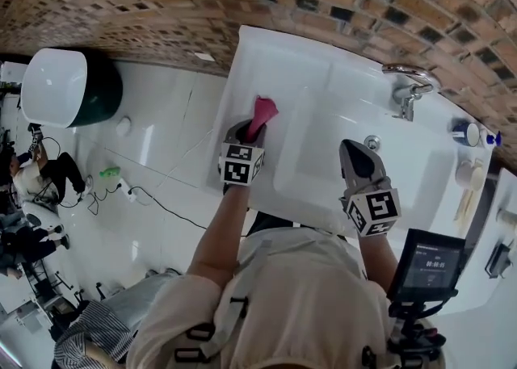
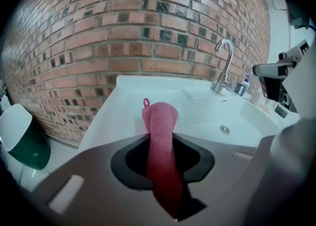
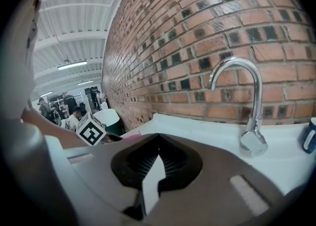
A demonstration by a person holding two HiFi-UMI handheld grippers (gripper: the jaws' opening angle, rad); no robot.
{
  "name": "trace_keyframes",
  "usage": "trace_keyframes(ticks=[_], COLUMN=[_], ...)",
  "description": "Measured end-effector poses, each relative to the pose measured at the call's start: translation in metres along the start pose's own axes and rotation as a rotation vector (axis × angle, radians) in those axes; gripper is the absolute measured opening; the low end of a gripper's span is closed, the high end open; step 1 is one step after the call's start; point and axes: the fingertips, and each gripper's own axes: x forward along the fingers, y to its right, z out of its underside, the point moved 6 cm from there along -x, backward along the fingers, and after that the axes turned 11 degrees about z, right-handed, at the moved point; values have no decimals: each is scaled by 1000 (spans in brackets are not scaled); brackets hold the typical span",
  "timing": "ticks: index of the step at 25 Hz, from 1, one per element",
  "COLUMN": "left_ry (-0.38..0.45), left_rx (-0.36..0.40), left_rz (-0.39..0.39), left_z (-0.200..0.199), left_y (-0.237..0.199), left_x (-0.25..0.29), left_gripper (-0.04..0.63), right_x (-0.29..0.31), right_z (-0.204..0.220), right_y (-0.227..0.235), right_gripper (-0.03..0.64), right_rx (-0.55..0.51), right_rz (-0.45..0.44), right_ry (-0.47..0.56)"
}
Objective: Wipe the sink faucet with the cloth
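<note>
Cloth (image 2: 160, 121), one, pinched in left tool (image 1: 245, 132), right tool (image 3: 159, 157) pressed together, one faucet (image 3: 254, 121)

One white sink (image 1: 339, 109), one chrome faucet (image 1: 410, 85) at two o'clock, one pink cloth (image 1: 262, 113) at twelve o'clock, two grippers: left gripper (image 1: 249, 127), right gripper (image 1: 350, 146).

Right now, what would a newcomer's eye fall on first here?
The pink cloth stands out most, pinched in the left gripper at the left rim of the white sink. Next comes the chrome faucet at the sink's far right, against the brick wall.
</note>
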Motion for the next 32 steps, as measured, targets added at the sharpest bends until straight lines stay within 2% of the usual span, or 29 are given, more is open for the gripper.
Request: trace_keyframes(ticks=[3, 11, 17, 24, 32], left_ry=[85, 336, 458, 486, 411], left_rx=[31, 124, 178, 191, 134], left_rz=[35, 208, 292, 292, 246], left_z=[-29, -132, -192, -225, -238], left_y=[25, 115, 168, 192, 177], left_x=[-10, -17, -18, 1, 56], left_gripper=[95, 95, 95, 95, 95], right_x=[-17, -67, -97, -118, -116], right_z=[-13, -47, -67, -73, -67], right_y=[6, 34, 71, 106, 131], right_gripper=[-9, -9, -9, -9, -9], right_rx=[-10, -40, -38, -26, -11], right_rz=[22, 110, 206, 266, 272], right_ry=[40, 164, 228, 259, 225])
